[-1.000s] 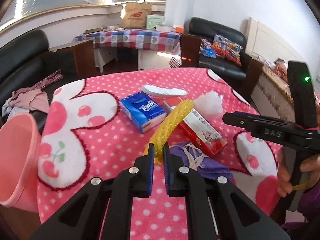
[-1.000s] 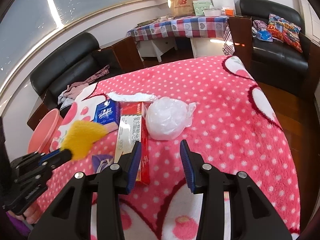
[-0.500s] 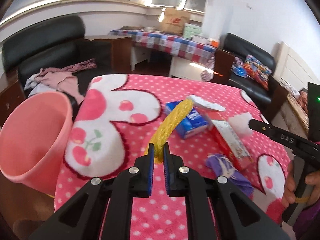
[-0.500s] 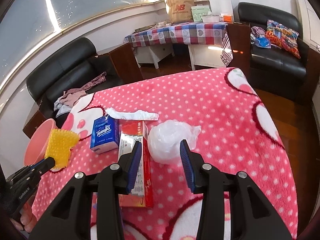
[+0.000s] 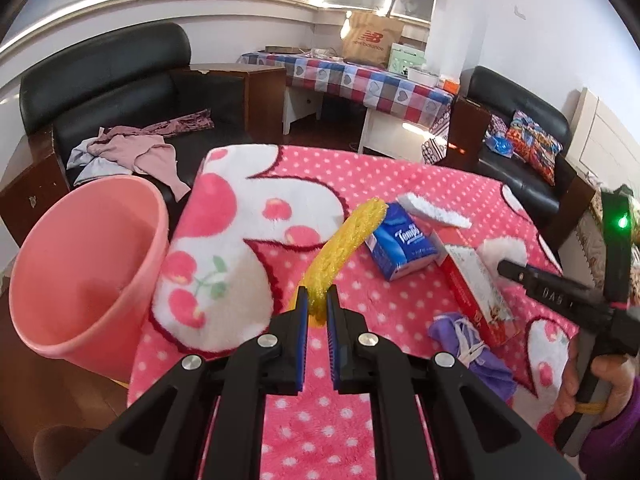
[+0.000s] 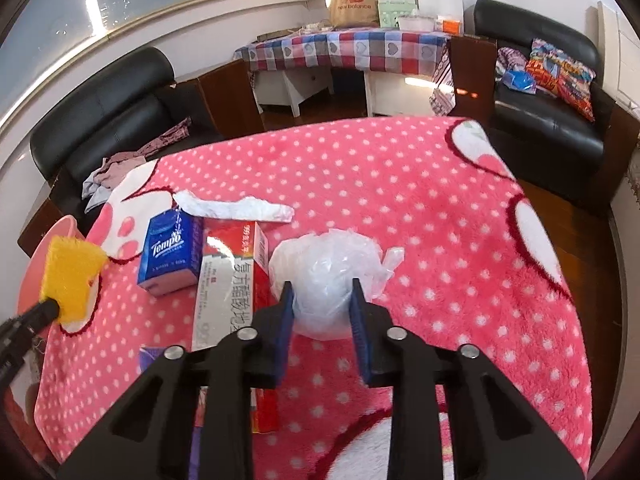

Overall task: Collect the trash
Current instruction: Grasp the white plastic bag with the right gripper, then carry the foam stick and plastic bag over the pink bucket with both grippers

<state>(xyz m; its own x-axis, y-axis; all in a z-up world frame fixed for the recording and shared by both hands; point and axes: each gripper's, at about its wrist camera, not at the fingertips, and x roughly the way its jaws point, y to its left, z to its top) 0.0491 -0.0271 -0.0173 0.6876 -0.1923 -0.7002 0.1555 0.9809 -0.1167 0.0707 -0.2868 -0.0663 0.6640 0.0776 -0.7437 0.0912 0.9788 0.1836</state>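
My left gripper (image 5: 317, 312) is shut on a yellow foam net (image 5: 346, 242) and holds it above the pink blanket, right of the pink bin (image 5: 84, 280). The net also shows in the right wrist view (image 6: 70, 276). My right gripper (image 6: 322, 308) is open, its jaws on either side of a crumpled white plastic bag (image 6: 326, 272) on the blanket. A blue Tempo tissue pack (image 6: 170, 254), a red and white box (image 6: 232, 280), a white wrapper (image 6: 236, 208) and a purple bag (image 5: 470, 340) lie nearby.
The table is covered by a pink polka-dot blanket (image 6: 400, 184). A black sofa with clothes (image 5: 120, 120) stands behind the bin. Another black sofa (image 6: 552, 92) is at the far right. A checkered table (image 6: 348, 48) stands at the back.
My left gripper has carried the yellow net left, toward the pink bin. My right gripper has moved forward and down around the white plastic bag.
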